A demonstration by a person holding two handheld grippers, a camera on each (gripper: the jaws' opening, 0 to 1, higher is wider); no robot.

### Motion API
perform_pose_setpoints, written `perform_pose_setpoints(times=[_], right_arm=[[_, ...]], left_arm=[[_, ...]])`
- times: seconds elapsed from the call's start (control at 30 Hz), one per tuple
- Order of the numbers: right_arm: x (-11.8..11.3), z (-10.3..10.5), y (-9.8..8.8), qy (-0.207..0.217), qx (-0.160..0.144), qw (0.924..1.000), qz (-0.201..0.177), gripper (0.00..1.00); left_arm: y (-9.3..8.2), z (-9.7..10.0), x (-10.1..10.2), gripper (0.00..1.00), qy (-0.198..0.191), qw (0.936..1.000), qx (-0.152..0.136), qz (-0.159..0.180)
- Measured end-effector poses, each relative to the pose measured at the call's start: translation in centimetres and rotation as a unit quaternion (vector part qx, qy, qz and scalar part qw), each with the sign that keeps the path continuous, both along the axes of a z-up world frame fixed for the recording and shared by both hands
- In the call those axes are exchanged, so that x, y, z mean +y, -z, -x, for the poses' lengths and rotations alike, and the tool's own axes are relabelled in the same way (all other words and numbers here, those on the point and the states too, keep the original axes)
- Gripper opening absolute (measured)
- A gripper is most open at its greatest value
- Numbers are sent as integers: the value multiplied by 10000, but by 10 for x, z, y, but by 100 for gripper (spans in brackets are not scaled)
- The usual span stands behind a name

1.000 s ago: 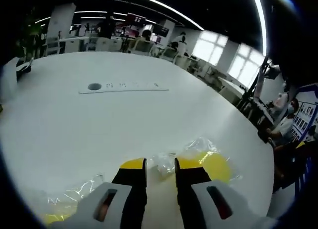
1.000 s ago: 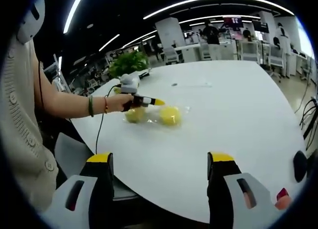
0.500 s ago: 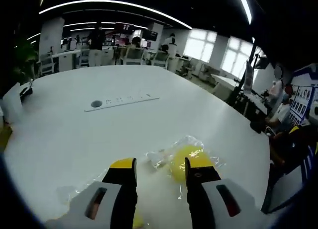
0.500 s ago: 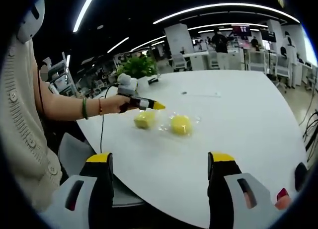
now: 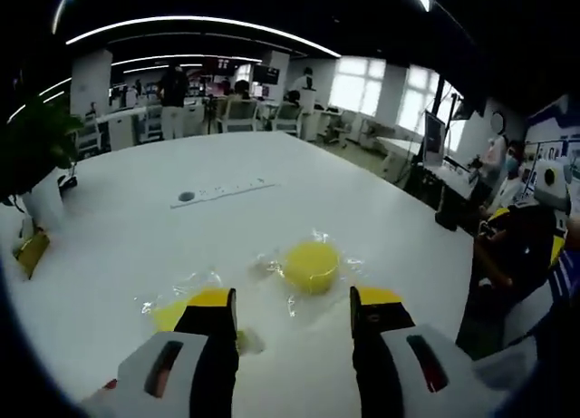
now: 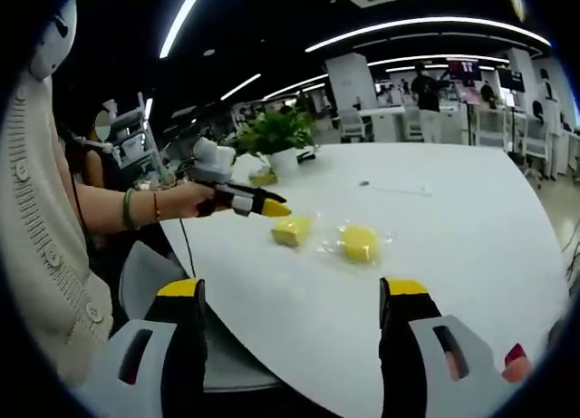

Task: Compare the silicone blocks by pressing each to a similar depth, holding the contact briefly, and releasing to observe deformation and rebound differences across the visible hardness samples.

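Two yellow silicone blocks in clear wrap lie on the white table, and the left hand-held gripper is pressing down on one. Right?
Not quite. The left hand-held gripper hangs above the table, clear of both yellow silicone blocks, as the right gripper view shows. The rest holds.

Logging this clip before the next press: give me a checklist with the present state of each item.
1. Both blocks on the table: ok, round block and second block lie apart.
2. Blocks still bagged: ok, clear wrap around each.
3. Left gripper open: ok, jaws spread.
4. Left gripper touching a block: cannot tell; it appears raised.
5. Right gripper clear: ok, open, well back from the blocks.
6. Which block was already pressed: cannot tell.
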State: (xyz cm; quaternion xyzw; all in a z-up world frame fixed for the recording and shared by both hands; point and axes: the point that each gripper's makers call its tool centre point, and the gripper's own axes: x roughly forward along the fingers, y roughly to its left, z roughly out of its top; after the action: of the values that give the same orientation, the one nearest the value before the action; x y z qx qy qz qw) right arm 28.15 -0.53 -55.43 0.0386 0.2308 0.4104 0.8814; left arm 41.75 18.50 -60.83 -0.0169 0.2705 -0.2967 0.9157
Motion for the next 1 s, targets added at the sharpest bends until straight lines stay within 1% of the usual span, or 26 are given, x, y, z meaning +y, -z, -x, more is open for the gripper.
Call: perform_pose_setpoints(times=[0.2,0.27,0.47,0.57,0.63,0.67,0.87,1.0], right_arm=[[7,2,-2,-108,-53,9999,-72,72],[10,3,-2,-127,-79,9998,-92,72],[18,4,-3,-149,-139,9996,-198,72],[21,5,-6,-120,-156,9994,-279,72],[23,6,-6,-105,-161,9994,-300,72],[23,6,-6,-105,-158,9994,-302,72],[23,8,-3,-89,-105,9995,-296,72],[22,8,-2,-78,-105,9995,-279,72]], left_arm=[[-18,34,17,56,-163,9998,-55,127],[-25,44,24,57,-180,9997,-99,98],[-44,66,46,59,-358,9990,-236,156],[-52,77,62,60,-524,9979,-313,219],[-56,81,71,61,-687,9964,-343,368],[-57,86,77,61,-730,9961,-364,350],[-64,112,97,63,-965,9938,-397,396],[-68,125,110,63,-1088,9921,-460,423]])
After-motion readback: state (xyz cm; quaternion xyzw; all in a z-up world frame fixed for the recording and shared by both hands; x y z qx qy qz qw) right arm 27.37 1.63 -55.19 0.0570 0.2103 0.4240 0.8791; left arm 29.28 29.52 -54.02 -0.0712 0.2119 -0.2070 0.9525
